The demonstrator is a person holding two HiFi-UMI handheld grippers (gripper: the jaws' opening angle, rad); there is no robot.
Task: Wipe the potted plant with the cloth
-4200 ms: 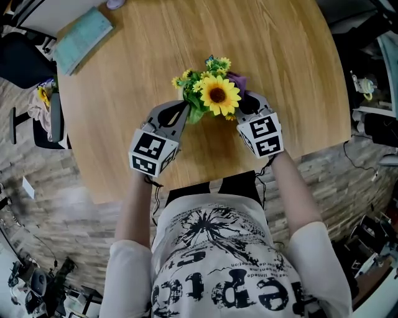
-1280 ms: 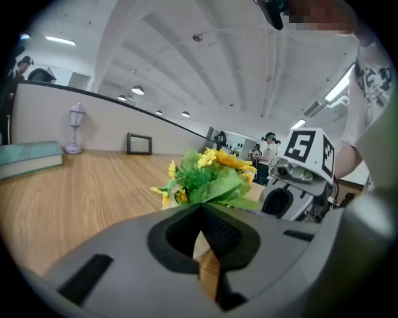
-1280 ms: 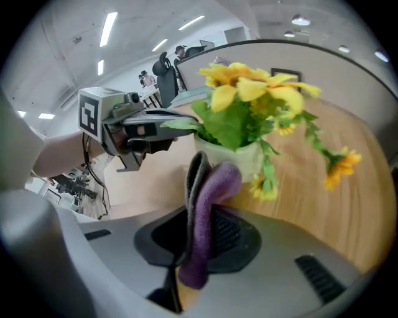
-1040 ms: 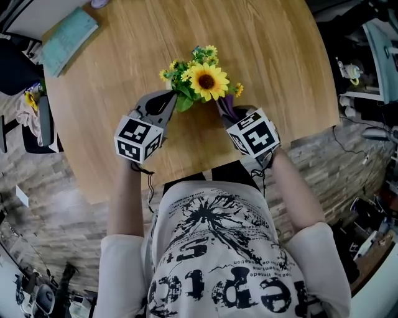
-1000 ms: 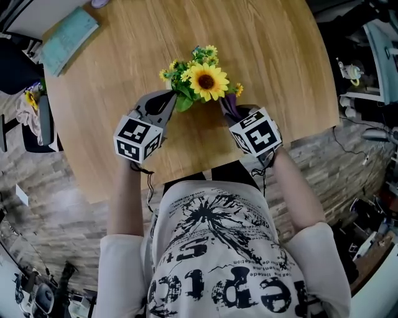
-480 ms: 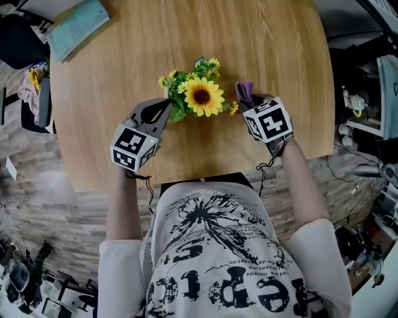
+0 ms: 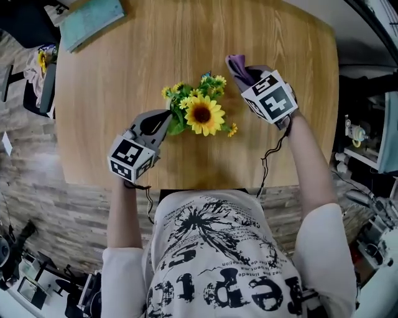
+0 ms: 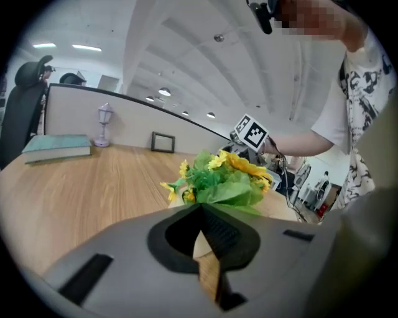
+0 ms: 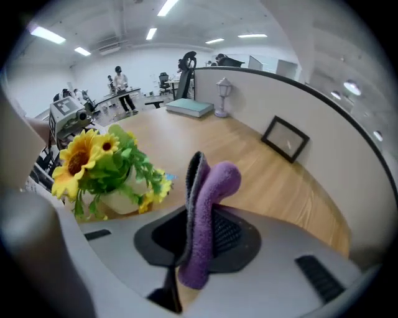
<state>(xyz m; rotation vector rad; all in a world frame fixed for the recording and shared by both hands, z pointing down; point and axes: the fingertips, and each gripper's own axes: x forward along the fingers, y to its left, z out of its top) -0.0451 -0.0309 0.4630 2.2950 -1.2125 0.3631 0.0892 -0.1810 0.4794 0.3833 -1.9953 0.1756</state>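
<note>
The potted plant (image 7: 200,113) stands on the table (image 7: 124,81) — book (image 7: 93,25) far-left, cloth (image 7: 238,66) behind-right.

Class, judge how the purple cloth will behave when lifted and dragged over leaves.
Probably floppy: the purple cloth curls over above the right tongs pinching it. Likely light and grippy, given its fuzzy pile; unlikely to slip.

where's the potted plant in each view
Head view: potted plant mid-picture.
Left gripper view: mid-picture, right above the jaws.
Right gripper view: left side, left of the purple cloth.
Shared landmark: the teal book.
</note>
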